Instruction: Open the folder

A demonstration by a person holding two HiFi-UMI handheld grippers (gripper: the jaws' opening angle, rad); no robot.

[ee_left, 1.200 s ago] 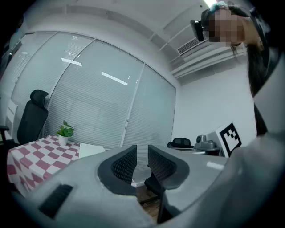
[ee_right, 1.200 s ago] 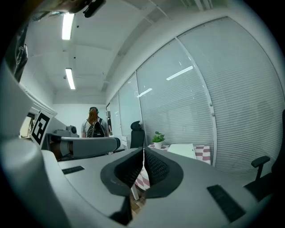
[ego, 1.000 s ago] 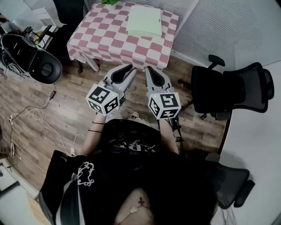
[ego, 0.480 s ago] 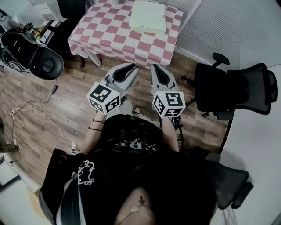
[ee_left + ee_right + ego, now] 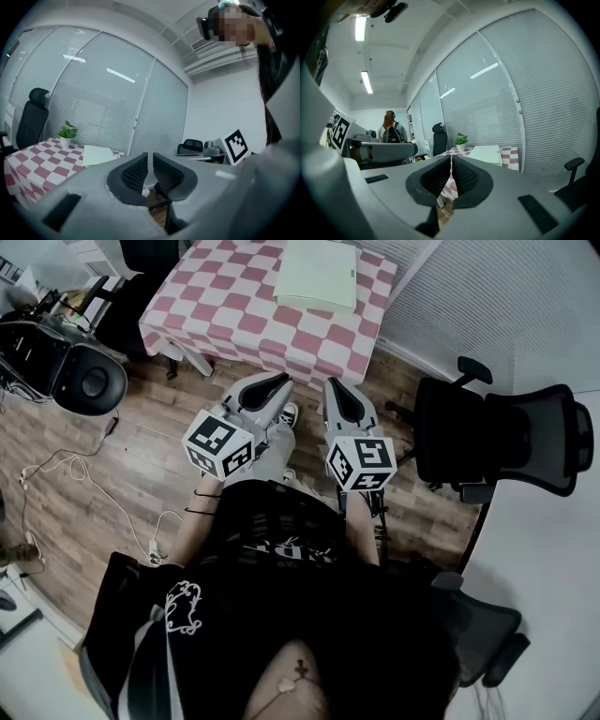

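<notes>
A pale green folder (image 5: 319,273) lies shut on the far part of a table with a red-and-white checked cloth (image 5: 234,306). Both grippers are held level over the wooden floor, short of the table's near edge and apart from the folder. My left gripper (image 5: 274,382) has a narrow slit between its jaws, which are closing with nothing between them. My right gripper (image 5: 336,386) is shut and empty. In the left gripper view the folder (image 5: 96,154) shows beyond the gripper (image 5: 150,159). In the right gripper view the folder (image 5: 485,153) lies past the gripper (image 5: 451,161).
A small potted plant (image 5: 67,133) stands on the table's far side. A black office chair (image 5: 497,442) is to the right, another (image 5: 473,634) lower right. A round black device (image 5: 89,381) and loose cables (image 5: 66,488) lie on the floor at left. A person (image 5: 391,131) stands far off.
The person and both grippers have edged toward the table, which sits nearer in the head view. A shoe now shows between the grippers.
</notes>
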